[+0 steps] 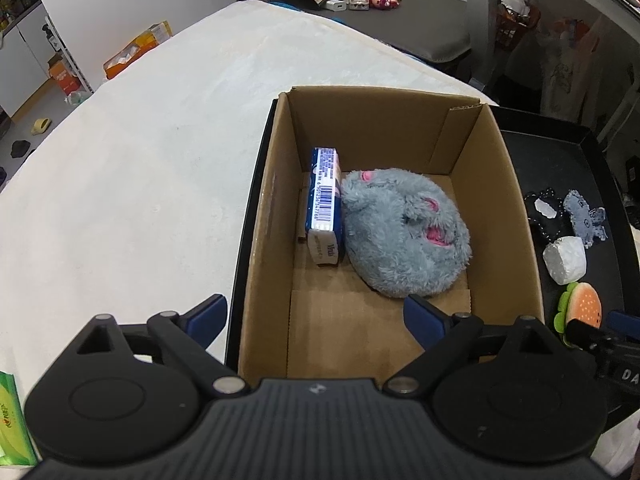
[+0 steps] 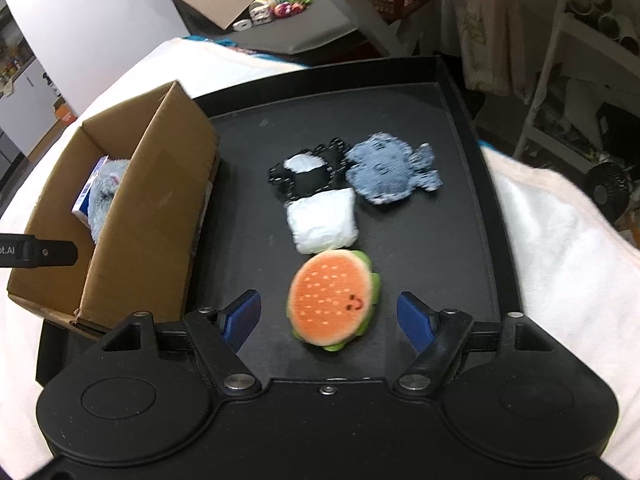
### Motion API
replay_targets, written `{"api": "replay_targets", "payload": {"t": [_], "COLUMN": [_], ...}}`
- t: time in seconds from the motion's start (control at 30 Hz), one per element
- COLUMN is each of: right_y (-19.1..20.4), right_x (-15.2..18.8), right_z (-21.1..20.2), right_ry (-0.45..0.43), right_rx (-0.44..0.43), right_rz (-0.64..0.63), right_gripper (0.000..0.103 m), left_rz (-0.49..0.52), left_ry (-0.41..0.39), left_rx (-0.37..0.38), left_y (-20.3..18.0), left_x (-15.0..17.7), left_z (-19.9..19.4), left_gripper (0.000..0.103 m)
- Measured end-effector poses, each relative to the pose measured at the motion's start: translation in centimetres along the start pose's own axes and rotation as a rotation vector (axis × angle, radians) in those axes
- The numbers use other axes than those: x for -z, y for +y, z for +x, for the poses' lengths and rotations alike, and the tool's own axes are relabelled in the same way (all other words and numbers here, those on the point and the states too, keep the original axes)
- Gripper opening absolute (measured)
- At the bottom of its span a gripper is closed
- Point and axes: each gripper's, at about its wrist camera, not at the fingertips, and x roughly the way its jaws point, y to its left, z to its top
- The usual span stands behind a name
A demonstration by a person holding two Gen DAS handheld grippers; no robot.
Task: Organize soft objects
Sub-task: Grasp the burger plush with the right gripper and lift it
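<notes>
A cardboard box (image 1: 276, 208) holds a grey plush toy (image 1: 404, 236) and a blue tissue pack (image 1: 326, 208). My left gripper (image 1: 316, 320) is open and empty above the box's near end. On the black tray (image 2: 460, 240) lie a burger plush (image 2: 332, 300), a white soft pack (image 2: 324, 222), a black-and-white plush (image 2: 308, 172) and a blue denim plush (image 2: 384, 168). My right gripper (image 2: 330, 320) is open, its fingers on either side of the burger plush, not touching it. The box (image 2: 152, 208) stands at the tray's left.
The tray and box rest on a white cloth-covered table (image 1: 140, 168). A green pack (image 1: 12, 424) lies at the near left. The tray items also show in the left wrist view (image 1: 568, 256). Behind is a grey table (image 1: 420, 20) with small items.
</notes>
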Motion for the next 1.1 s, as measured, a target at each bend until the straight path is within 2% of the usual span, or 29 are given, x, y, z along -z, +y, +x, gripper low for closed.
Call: {"api": "replay_targets", "payload": {"t": [0.27,0.3,0.37,0.47,0.77,1.1], "right_y": [0.9,0.9,0.7,0.5,0.7,1.5], "right_x": [0.1,0.1,0.1,-0.1,-0.2,-1.5], "right_z": [1.8,1.9,2.2,2.0,1.0,-0.8], "right_ry": [0.038,0.042,0.054,0.057,0.034,-0.017], "right_rx": [-0.004,0.003,0.021,0.018,0.039,0.047], "right_rz": [-0.008,-0.006,0.005,0.005,0.007,-0.005], "right_gripper": [0.074,0.071,0.044,0.039,0.038,0.038], "left_rz": [0.004,0.008,0.009,0.005,-0.014,-0.028], "left_ry": [0.012,0.010,0.010,0.012,0.008,-0.033], "left_rx": [0.000,-0.002,-0.002,0.000,0.029,0.061], "left_y": [-0.4,-0.5,-0.6,-0.4,0.2,1.2], "left_x": [0.0,0.1,0.0,0.0,0.2,0.2], "left_z": [0.5,0.5,0.5,0.5,0.1,-1.1], "left_gripper": [0.101,0.101,0.101,0.101,0.102,0.102]}}
